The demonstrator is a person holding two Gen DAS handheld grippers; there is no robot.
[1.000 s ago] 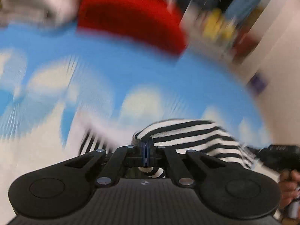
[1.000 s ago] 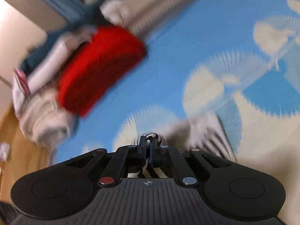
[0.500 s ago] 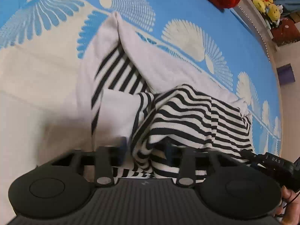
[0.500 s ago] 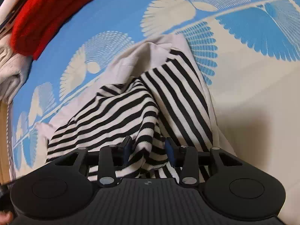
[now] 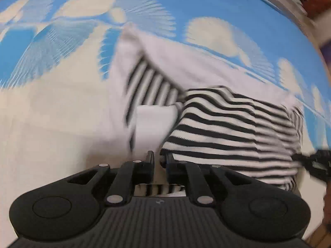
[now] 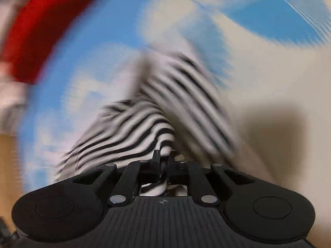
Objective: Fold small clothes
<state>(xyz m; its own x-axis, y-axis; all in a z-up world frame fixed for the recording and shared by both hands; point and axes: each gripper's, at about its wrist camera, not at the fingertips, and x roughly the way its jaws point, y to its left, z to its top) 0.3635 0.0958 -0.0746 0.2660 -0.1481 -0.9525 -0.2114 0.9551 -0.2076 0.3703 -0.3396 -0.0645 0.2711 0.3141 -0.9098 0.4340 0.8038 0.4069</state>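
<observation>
Striped garment [image 5: 227, 128], one, two hand-held grippers, one red cloth [image 6: 41, 26].

A blue and cream fan-patterned cover [image 5: 186, 2] fills the view, with wooden floor [image 6: 8, 150] at its edge.

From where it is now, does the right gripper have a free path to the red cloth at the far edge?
Probably not yet: the right gripper is closing with a fold of the striped garment between its pads. Bare blue patterned cover separates it from the red cloth.
</observation>
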